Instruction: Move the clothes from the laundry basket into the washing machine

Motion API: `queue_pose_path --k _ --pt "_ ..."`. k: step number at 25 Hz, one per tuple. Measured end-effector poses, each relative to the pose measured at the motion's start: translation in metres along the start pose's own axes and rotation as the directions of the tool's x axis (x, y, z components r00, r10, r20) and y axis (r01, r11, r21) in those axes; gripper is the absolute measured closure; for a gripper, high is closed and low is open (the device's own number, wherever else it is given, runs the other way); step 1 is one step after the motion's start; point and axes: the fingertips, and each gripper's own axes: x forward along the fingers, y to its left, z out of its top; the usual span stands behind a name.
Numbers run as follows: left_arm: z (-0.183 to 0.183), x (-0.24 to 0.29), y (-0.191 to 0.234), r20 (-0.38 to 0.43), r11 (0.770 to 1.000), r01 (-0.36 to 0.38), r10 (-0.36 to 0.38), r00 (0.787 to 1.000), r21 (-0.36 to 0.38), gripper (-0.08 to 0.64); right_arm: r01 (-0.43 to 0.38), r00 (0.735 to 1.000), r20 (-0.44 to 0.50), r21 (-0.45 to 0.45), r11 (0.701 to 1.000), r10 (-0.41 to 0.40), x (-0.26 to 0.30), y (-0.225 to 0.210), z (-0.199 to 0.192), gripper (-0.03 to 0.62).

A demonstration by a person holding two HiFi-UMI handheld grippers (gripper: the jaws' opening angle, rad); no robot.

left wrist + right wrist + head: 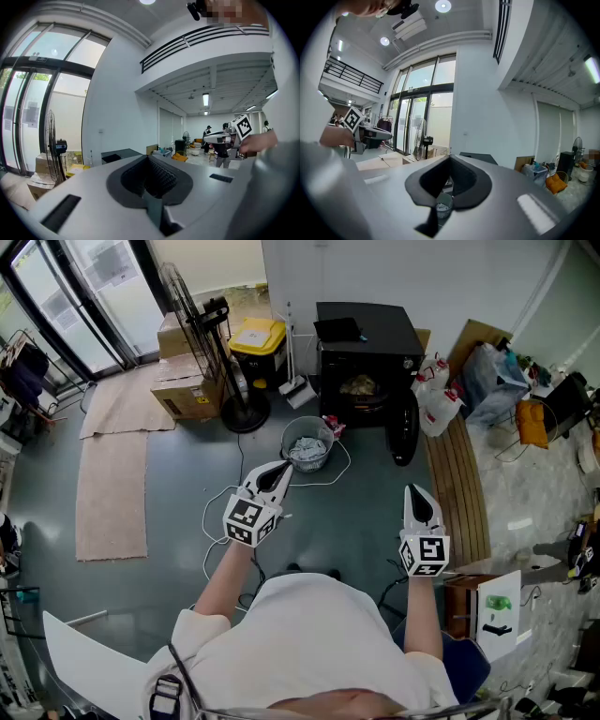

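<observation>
A round laundry basket (307, 444) holding pale clothes stands on the floor in front of the black washing machine (366, 343). The machine's door (405, 432) hangs open to the right, and some laundry (359, 385) lies in the drum. My left gripper (279, 472) hovers just near and left of the basket, jaws shut and empty. Further right, my right gripper (418, 495) is also shut and empty. In the right gripper view the basket (443, 205) shows below the closed jaws (450, 157). The left gripper view has its tips (149, 156) together.
A standing fan (202, 324), cardboard boxes (187, 390) and a yellow bin (258, 337) stand left of the machine. White jugs (436, 395) and wooden planks (459, 484) lie to its right. A white cable (330, 474) loops on the floor by the basket. Rugs (112, 493) lie left.
</observation>
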Motion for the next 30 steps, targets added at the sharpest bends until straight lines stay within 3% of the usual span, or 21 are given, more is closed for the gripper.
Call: queue_pose_path --k 12,30 --pt "0.003 0.012 -0.01 -0.003 1.0 0.005 -0.005 1.0 0.003 0.554 -0.001 1.0 0.0 0.006 1.0 0.001 0.002 -0.01 -0.001 0.581" --pt "0.0 0.054 -0.05 -0.024 1.0 -0.025 0.025 0.999 -0.004 0.554 -0.03 1.0 0.0 0.008 1.0 0.03 0.0 -0.068 -0.014 0.581"
